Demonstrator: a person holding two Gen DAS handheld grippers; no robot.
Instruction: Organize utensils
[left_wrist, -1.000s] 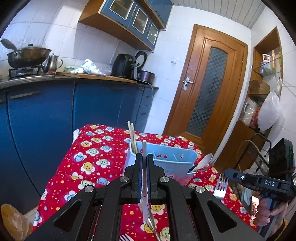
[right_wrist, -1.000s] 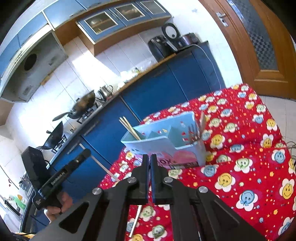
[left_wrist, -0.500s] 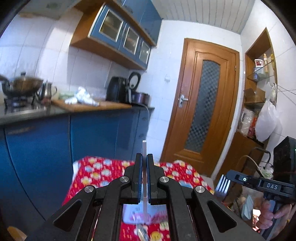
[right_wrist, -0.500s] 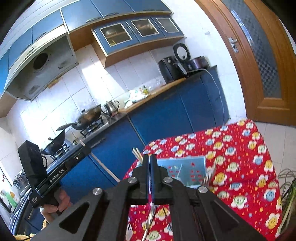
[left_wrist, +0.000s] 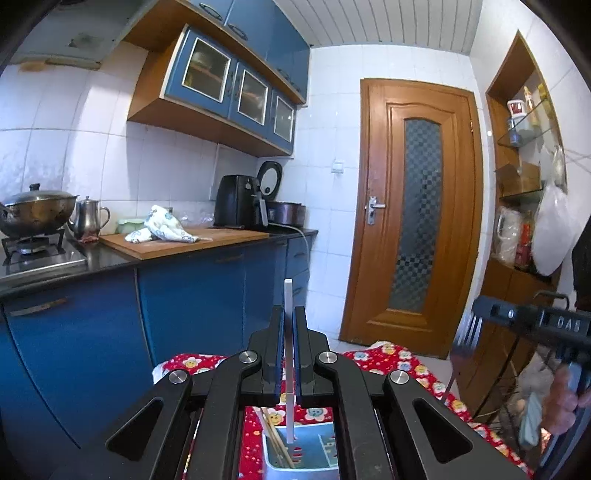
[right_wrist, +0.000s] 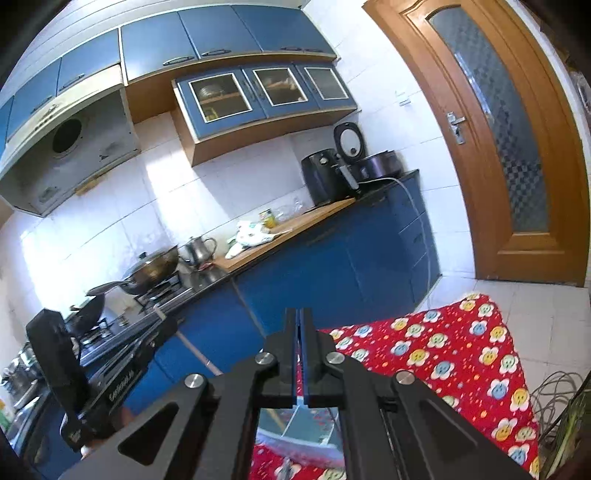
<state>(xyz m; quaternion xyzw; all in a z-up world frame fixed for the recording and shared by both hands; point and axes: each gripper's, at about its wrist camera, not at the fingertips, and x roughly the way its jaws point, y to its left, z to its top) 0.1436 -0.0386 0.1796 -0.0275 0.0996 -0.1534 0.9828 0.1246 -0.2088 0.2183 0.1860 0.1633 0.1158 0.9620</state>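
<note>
Claws (left_wrist: 288, 325) above red flowered tablecloth (right_wrist: 461, 350) in blue-cabinet (left_wrist: 207, 295) kitchen

A wooden door (left_wrist: 417, 218) stands shut. On the counter: a lidded wok (left_wrist: 35, 210), a steel kettle (left_wrist: 88, 218), a chopping board (left_wrist: 184, 240), probably an air fryer (left_wrist: 236, 201).

Bright daylight, glare on white wall tiles (right_wrist: 122, 206), heavy fisheye curvature, dark vignetted corners.
</note>
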